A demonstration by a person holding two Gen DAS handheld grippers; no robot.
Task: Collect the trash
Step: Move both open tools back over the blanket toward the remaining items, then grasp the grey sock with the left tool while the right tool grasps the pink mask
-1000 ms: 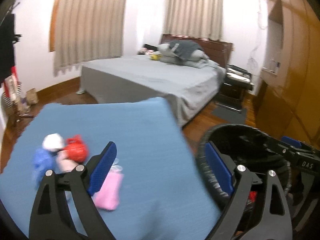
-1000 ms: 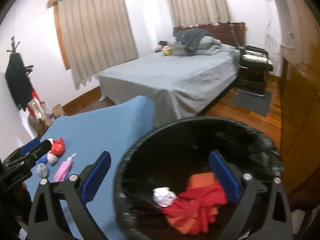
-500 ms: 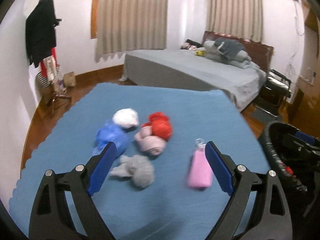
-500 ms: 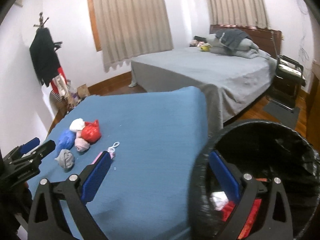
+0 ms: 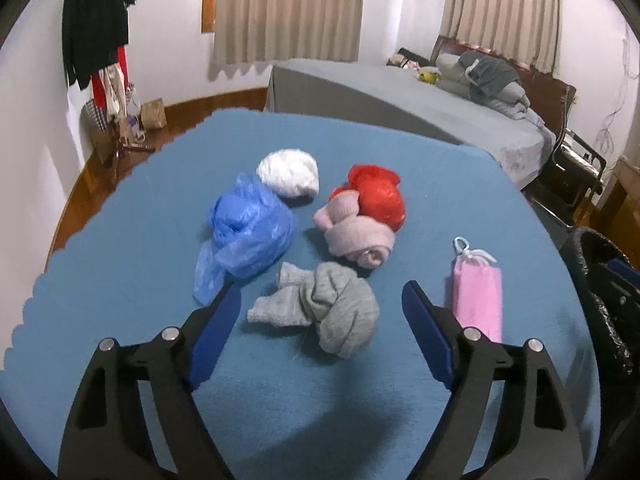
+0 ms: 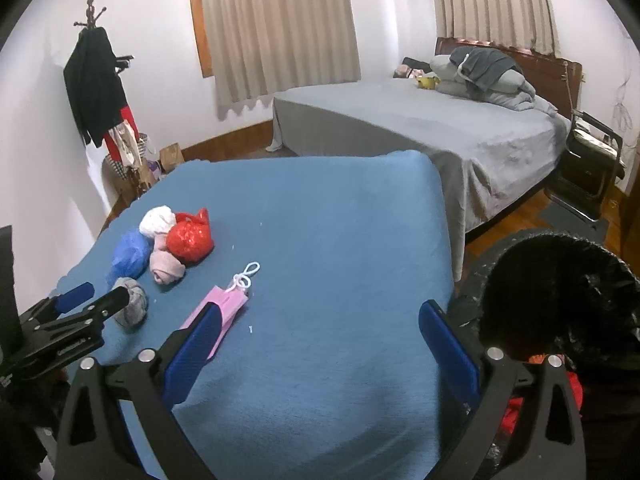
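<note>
The left gripper (image 5: 322, 300) hovered open; the grey sock ball (image 5: 326, 310) lay between its fingertips. The right gripper (image 6: 320, 322) was open and empty, with the trash bin (image 6: 560, 280) at its 3 o'clock.

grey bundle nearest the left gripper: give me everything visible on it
The grey bundle looks like soft knit fabric, maybe a sock, twisted into a loose knot with a flatter tail pointing left. It lies on the blue table cover, nearest of the pile, centred ahead of the open left gripper, whose fingers flank it without touching. It seems just clear of the pinkish roll behind. The right wrist view shows it beside the left gripper's fingertip.
</note>
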